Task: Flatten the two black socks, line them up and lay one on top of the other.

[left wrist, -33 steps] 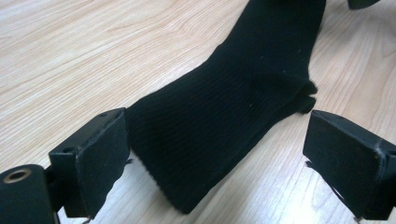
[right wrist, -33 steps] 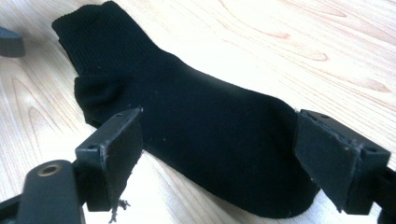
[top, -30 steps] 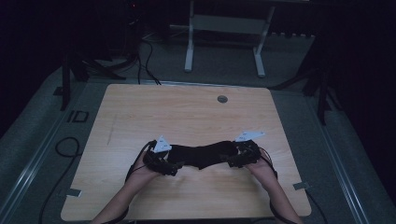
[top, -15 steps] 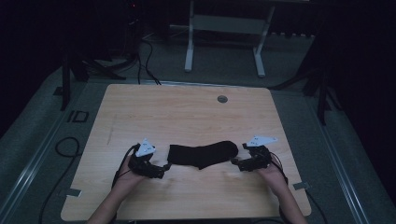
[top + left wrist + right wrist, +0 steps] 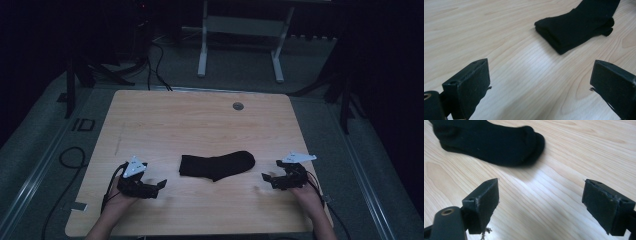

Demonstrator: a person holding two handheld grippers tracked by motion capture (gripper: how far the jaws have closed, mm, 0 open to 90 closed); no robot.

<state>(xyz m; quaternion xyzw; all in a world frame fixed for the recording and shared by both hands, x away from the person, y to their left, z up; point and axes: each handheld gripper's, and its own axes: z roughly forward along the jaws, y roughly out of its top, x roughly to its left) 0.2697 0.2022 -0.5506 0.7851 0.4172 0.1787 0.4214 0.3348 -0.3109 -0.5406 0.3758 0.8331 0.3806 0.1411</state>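
My left gripper (image 5: 161, 184) and right gripper (image 5: 266, 177) both gape wide with nothing between their jaws, each near the table's (image 5: 200, 120) front edge with bare wood between it and the black sock (image 5: 218, 165) lying flat in the middle. From above, the far half of the table stands open. My left gripper view shows the sock's cuff end doubled in layers; the right gripper view shows its rounded toe.

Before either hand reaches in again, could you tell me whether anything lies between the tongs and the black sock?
Nothing visible does. Bare wood separates the sock from the left tongs and the right tongs; both are open.
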